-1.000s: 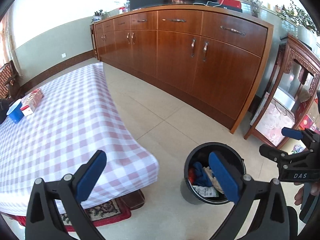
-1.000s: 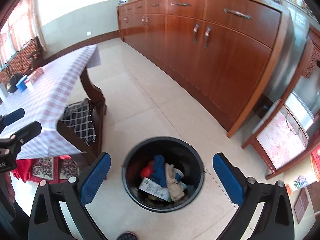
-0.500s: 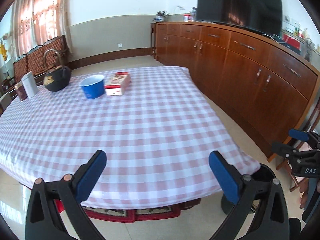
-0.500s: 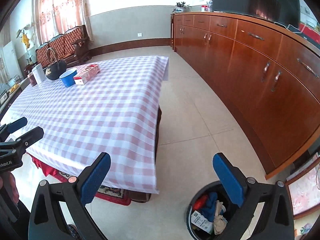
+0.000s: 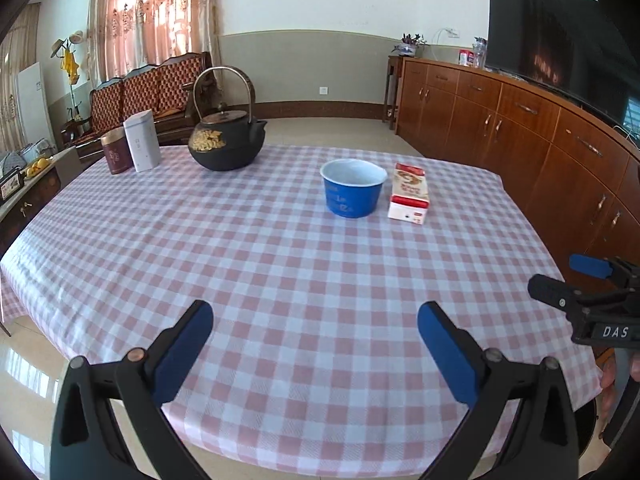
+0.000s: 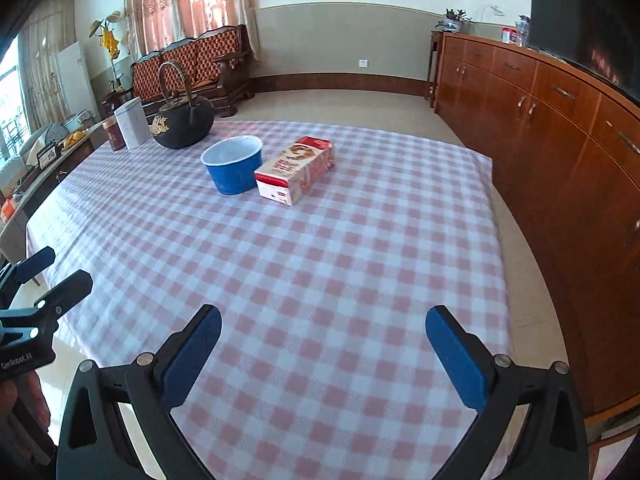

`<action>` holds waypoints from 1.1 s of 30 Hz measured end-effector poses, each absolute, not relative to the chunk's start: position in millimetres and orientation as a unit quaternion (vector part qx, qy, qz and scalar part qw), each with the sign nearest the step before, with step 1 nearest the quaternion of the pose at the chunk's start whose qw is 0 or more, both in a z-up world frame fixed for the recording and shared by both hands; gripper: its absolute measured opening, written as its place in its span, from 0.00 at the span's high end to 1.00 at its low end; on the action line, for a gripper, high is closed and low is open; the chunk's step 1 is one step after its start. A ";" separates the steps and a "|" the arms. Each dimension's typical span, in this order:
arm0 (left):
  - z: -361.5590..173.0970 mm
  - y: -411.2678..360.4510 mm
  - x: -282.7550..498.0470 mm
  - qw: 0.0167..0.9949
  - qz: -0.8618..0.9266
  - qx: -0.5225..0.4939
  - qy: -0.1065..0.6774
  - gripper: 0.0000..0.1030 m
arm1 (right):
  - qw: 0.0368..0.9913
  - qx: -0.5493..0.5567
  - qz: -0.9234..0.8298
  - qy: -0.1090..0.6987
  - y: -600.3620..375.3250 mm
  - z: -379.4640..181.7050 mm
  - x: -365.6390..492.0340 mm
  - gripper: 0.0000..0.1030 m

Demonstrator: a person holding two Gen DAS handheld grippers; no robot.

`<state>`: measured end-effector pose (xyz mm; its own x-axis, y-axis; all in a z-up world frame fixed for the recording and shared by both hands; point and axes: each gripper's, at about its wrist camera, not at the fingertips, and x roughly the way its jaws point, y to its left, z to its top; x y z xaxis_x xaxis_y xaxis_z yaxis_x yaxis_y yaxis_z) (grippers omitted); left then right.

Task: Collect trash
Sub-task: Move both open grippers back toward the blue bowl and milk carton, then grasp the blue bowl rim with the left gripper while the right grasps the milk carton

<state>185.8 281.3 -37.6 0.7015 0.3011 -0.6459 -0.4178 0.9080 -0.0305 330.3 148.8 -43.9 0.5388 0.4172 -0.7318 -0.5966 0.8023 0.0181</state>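
Over the near edge of the pink-and-white checked worktop [image 5: 280, 280] we hold our left tool [image 5: 316, 344] and right tool [image 6: 324, 350], both wide apart and holding nothing. Farther back sit a blue paper bowl [image 5: 353, 193] beside a red-and-white carton [image 5: 410, 193], then a black iron kettle [image 5: 226, 140].

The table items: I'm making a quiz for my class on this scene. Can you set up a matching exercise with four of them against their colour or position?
Things:
1. paper bowl
2. carton
3. teapot
4. white tin

Descriptions:
a. black, with a tall arched handle
b. blue outside, white inside, upright
c. red and white, lying flat just right of the bowl
d. stands beside a dark red tin at the far left of the table

Pairs: 1-b, 2-c, 3-a, 4-d
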 end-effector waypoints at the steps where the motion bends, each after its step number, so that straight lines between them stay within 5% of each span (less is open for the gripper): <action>1: -39.3 288.3 191.0 0.917 0.198 -0.086 0.334 0.01 | 0.867 -0.120 0.298 0.382 164.8 -46.1 338.0 0.00; 14: -63.2 359.6 264.8 0.904 0.210 -0.093 0.359 0.03 | 0.845 -0.146 0.304 0.415 282.9 -91.6 444.8 0.04; 33: -83.8 327.6 384.0 0.898 0.157 -0.085 0.402 0.05 | 0.850 -0.088 0.289 0.431 247.7 -99.3 534.0 0.13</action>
